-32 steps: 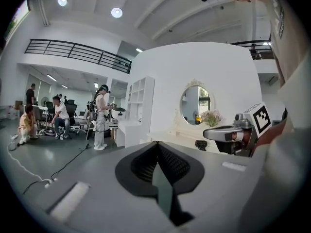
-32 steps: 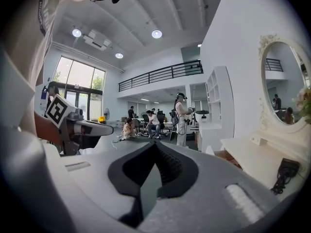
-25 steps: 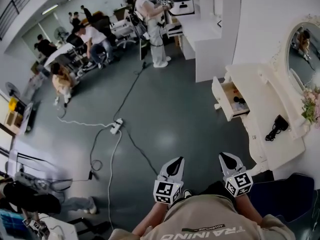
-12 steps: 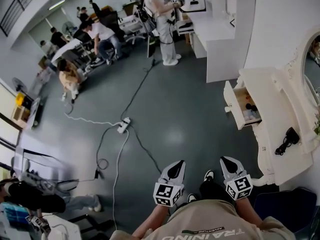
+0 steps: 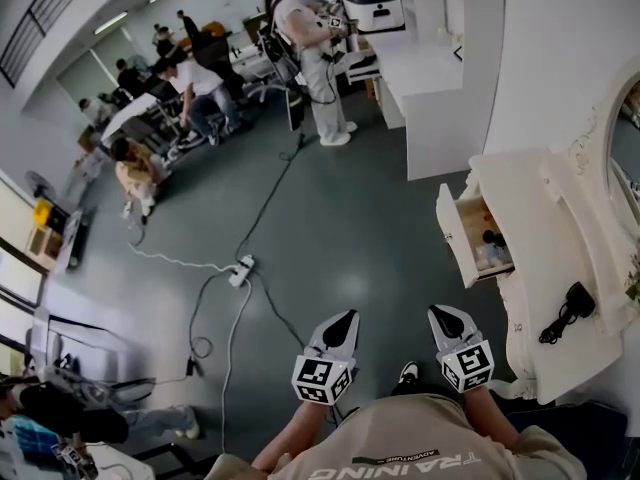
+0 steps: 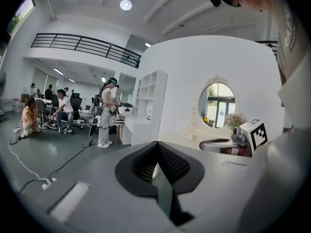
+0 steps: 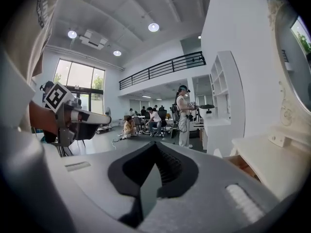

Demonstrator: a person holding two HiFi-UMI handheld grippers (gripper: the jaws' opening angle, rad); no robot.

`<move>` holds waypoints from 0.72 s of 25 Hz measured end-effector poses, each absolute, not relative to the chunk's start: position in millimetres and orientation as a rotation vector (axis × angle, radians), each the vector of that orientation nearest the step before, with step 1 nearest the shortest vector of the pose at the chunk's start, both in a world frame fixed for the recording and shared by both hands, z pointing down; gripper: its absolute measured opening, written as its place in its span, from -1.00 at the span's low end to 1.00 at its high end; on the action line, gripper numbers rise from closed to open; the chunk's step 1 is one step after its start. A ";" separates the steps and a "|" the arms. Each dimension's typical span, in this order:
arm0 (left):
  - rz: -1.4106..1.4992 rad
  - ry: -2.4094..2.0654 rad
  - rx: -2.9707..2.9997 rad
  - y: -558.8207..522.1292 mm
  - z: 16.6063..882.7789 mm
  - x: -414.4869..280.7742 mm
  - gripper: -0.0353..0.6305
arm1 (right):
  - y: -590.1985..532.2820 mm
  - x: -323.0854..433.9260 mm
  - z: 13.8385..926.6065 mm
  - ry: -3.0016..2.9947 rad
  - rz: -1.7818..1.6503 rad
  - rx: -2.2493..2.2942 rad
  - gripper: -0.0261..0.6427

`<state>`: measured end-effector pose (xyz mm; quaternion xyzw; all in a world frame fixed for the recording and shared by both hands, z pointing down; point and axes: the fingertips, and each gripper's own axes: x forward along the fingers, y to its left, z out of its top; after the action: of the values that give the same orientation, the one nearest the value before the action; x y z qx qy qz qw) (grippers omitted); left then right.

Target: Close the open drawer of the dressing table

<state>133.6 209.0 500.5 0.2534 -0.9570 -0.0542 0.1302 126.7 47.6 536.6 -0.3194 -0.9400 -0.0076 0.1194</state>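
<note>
Floor point(image 5: 350, 218), grey and glossy, fills the room on the open side of the dressing table point(image 5: 560, 268), a white carved piece standing against the white wall. Its drawer point(image 5: 462, 236) is pulled out from the table's front over the floor, and I can see small items inside it but cannot tell what they are. On the table's top lies a black corded tool point(image 5: 565, 313), and the mirror point(image 5: 625, 138) rises at the table's back. I hold the left gripper point(image 5: 345, 318) and the right gripper point(image 5: 440, 313) low in front of me, both well short of the table, the right one the nearer to it. In each gripper's own view the jaws are pressed together at the tips with nothing between them, on the left gripper point(image 6: 156, 144) and the right gripper point(image 7: 155, 144) alike. Beyond the table along the same wall stands a white shelf unit point(image 5: 430, 68), with a person point(image 5: 305, 48) standing beside it. A cable point(image 5: 265, 193) runs across the floor to a power strip point(image 5: 240, 271), well apart from the table. More people point(image 5: 190, 83) sit farther off, under a balcony railing point(image 6: 87, 45).
</note>
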 end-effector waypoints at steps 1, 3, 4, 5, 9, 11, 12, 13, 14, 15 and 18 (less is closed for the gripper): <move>-0.173 -2.784 0.727 206.2 499.9 127.8 -0.84 | 42.5 122.4 540.1 -2.741 -0.015 -0.930 -0.92; -0.185 -2.793 0.696 204.3 501.3 118.0 -0.84 | 35.8 113.5 547.2 -2.731 -0.019 -0.937 -0.92; -0.192 -2.793 0.675 203.4 503.4 113.5 -0.84 | 32.3 107.9 550.5 -2.725 -0.028 -0.943 -0.92; -0.202 -2.787 0.657 201.6 506.0 109.9 -0.84 | 27.8 102.0 553.2 -2.717 -0.035 -0.946 -0.92; -0.184 -2.741 0.626 200.5 515.8 105.6 -0.84 | 17.0 87.5 557.6 -2.696 0.011 -0.935 -0.92; -0.169 -2.723 0.611 204.2 523.2 100.9 -0.84 | 18.0 82.4 563.6 -2.683 0.030 -0.928 -0.92; -0.171 -2.717 0.606 204.8 527.0 98.0 -0.84 | 18.7 79.4 567.8 -2.674 0.026 -0.927 -0.92; -0.174 -2.714 0.603 204.4 530.0 95.1 -0.85 | 18.8 75.9 572.0 -2.667 0.018 -0.924 -0.92; -0.177 -2.716 0.602 203.7 531.9 92.1 -0.85 | 18.5 71.6 575.3 -2.663 0.011 -0.919 -0.92; -0.177 -2.720 0.600 203.8 533.1 88.6 -0.84 | 18.5 66.6 577.0 -2.662 0.007 -0.913 -0.92; -0.187 -2.727 0.582 211.2 536.6 75.0 -0.84 | 23.3 50.6 573.4 -2.676 0.008 -0.897 -0.92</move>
<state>75.0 211.2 536.6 0.2051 -0.9611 -0.0661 0.1727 50.6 23.3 573.4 -0.3137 -0.9361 0.0028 0.1591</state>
